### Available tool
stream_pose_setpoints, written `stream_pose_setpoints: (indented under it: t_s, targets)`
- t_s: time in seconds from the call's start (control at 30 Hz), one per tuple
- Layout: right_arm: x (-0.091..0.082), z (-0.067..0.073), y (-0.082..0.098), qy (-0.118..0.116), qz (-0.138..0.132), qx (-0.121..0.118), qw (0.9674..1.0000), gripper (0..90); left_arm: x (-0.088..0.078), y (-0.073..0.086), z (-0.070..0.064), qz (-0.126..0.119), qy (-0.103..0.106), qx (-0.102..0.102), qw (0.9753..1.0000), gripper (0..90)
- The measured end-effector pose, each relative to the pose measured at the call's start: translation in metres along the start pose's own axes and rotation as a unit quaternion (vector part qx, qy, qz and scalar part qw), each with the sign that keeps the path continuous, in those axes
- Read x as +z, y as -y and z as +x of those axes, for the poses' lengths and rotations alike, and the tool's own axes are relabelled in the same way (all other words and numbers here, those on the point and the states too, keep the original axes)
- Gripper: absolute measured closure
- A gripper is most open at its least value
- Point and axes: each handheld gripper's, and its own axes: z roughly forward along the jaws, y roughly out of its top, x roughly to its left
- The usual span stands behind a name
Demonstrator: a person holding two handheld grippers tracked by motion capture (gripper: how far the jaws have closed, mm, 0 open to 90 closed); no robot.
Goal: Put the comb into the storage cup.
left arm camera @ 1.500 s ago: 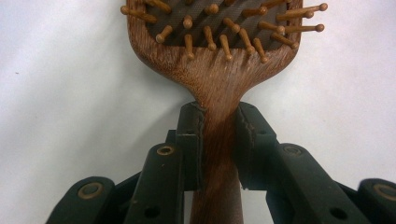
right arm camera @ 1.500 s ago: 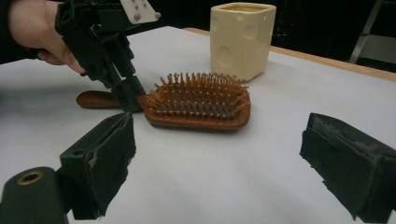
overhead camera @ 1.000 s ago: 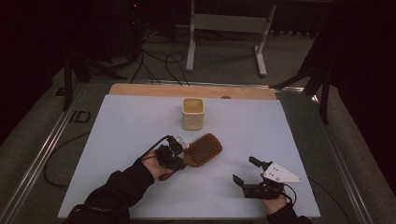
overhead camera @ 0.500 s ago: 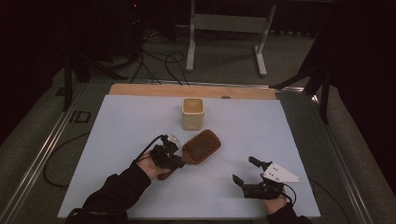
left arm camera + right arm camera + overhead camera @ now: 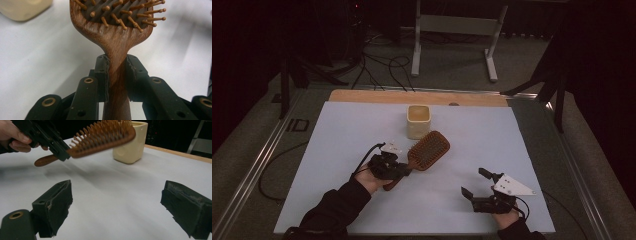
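The left gripper (image 5: pixel 404 170), left of centre in the high view, had its fingers (image 5: pixel 103 72) clamped on the handle neck of the brown wooden paddle hairbrush (image 5: pixel 428 150), bristles up and lifted clear of the white-covered bench (image 5: pixel 337 150), as the right gripper view showed. The brush head hung just beside the cream square ceramic cup (image 5: pixel 418 121), near centre. The pick-up looked done; the placing, probably into the cup, remained. The right gripper (image 5: pixel 477 182), lower right, rested with fingers (image 5: pixel 56 205) wide apart, holding nothing.
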Motion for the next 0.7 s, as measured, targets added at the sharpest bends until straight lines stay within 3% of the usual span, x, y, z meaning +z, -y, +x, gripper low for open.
stream_pose_setpoints:
  t_s: [0.3, 0.33, 0.5, 0.7]
  targets:
    - [0.001, 0.000, 0.000, 0.000, 0.004, -0.002, 1.0000, 9.6, -0.014, 0.015, 0.003, -0.040, 0.014, 0.004, 0.9991, 74.3]
    - [0.001, 0.000, 0.001, -0.001, 0.004, -0.002, 1.0000, 9.6, -0.016, 0.017, 0.003, -0.050, 0.008, 0.008, 0.9987, 74.3]
    - [0.002, 0.000, 0.001, 0.000, 0.006, 0.000, 1.0000, 9.7, -0.021, 0.028, 0.005, -0.080, 0.021, 0.007, 0.9966, 74.3]
    - [0.003, 0.001, 0.001, 0.001, 0.010, 0.001, 1.0000, 9.6, -0.027, 0.039, 0.002, -0.107, 0.010, 0.021, 0.9940, 74.3]
